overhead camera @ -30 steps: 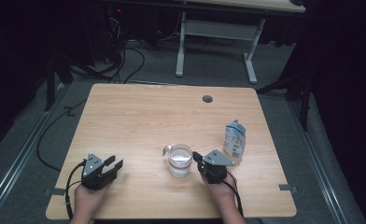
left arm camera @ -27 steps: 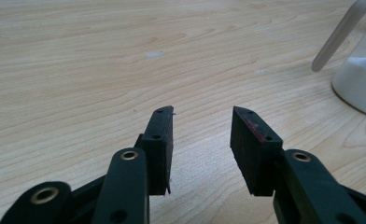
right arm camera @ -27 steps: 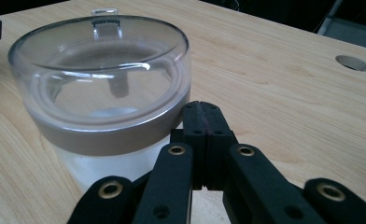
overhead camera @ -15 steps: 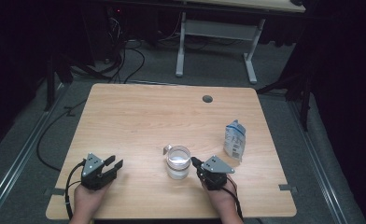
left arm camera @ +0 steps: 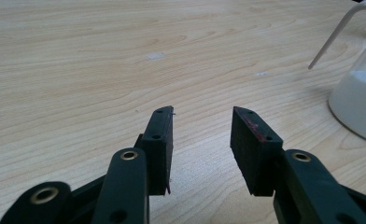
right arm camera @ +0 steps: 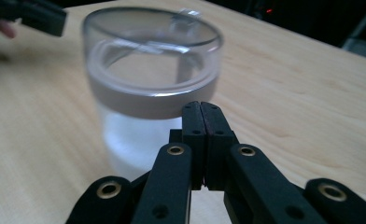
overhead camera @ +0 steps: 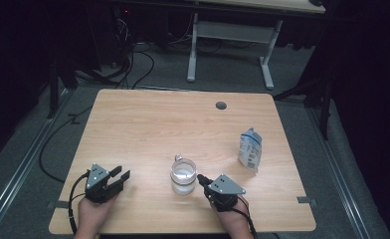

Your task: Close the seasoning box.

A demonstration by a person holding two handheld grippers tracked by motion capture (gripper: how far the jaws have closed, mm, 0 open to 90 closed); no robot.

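One clear glass beaker (overhead camera: 183, 176) with a pour spout stands near the front middle of the light wooden table (overhead camera: 148, 124), holding white powder in its lower part; upper half empty. Right gripper (overhead camera: 201, 179): jaws pressed together, nothing between them, tips just beside the beaker wall. Left gripper (overhead camera: 121, 175): jaws apart, empty, resting well left of the beaker. A white-and-blue pouch (overhead camera: 250, 148) stands upright toward the right edge; contents not visible.
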